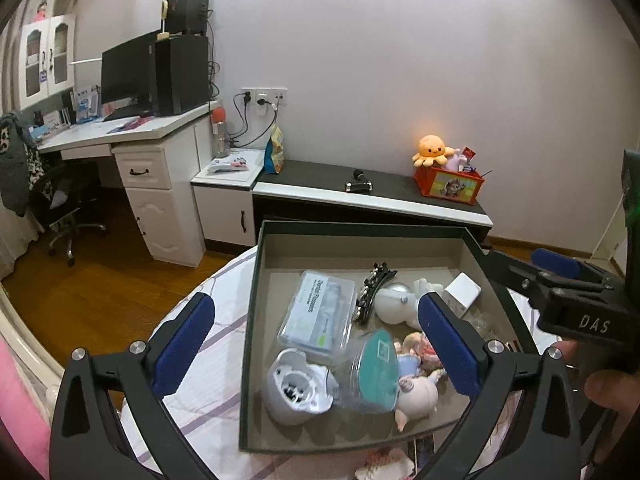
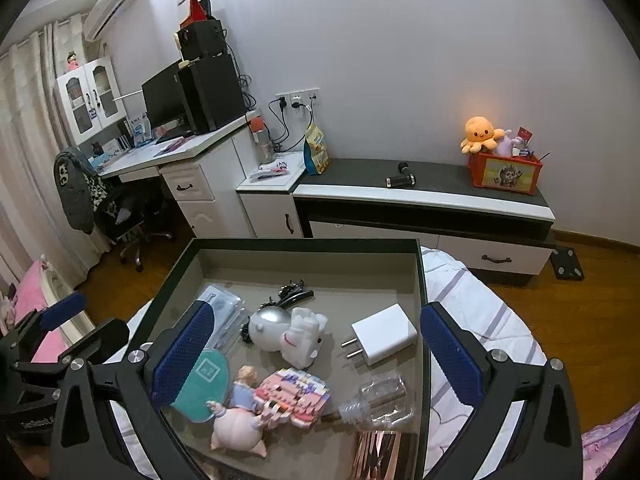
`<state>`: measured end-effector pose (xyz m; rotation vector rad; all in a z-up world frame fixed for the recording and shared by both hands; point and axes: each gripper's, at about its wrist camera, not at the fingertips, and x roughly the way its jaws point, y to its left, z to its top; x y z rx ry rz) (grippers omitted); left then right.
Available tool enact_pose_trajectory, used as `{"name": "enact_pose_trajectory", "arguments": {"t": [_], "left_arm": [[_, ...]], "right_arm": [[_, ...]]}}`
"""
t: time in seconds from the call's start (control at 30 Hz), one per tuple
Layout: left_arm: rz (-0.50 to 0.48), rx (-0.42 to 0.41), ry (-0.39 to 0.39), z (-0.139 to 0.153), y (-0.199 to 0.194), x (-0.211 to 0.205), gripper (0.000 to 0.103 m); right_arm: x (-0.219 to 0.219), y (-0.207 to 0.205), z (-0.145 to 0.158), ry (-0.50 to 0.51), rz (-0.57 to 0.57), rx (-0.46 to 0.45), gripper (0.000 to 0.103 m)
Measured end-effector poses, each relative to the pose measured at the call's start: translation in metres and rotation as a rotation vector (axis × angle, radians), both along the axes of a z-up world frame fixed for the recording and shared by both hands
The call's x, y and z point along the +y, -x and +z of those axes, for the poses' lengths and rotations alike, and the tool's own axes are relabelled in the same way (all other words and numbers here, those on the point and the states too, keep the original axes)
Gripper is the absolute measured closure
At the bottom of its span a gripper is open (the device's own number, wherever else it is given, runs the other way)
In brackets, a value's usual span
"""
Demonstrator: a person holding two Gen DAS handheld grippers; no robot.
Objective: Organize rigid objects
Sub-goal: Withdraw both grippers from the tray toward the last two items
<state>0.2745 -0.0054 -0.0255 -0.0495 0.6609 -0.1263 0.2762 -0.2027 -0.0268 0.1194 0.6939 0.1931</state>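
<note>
The right gripper [image 2: 316, 364] stands with its jaws fully apart and nothing between the pads; it points steeply down into the open box [image 2: 422, 280]. The left gripper [image 1: 316, 344] is likewise spread wide and empty, aimed down over the box's left wall, so that one finger lies outside the box and the other inside. The box rests on a bed [image 2: 480, 304] with a striped cover, near the bed's foot edge.

The white charger [image 2: 384, 338] lies just ahead and to the right of the right gripper's centre line, close to the box's right wall, its prongs pointing toward the near-left. It is nearer the right hand. The pig figure [image 2: 240, 424] lies low between the right gripper's fingers, beside the pink block toy [image 2: 298, 394]. The clear bottle [image 2: 380, 400] lies on its side near the right wall.

Judgement: no remaining loose item is visible outside the box.
</note>
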Motion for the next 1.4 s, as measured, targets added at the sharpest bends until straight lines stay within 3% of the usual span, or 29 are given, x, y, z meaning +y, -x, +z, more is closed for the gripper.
{"name": "enact_pose_trajectory", "arguments": {"t": [1.03, 1.4], "left_arm": [[0.046, -0.074, 0.02, 0.024, 0.116, 0.018, 0.0], [0.051, -0.073, 0.013, 0.012, 0.161, 0.017, 0.0]], "right_arm": [[0.001, 0.122, 0.022, 0.012, 0.002, -0.081, 0.0], [0.006, 0.164, 0.0, -0.001, 0.02, -0.041, 0.0]]}}
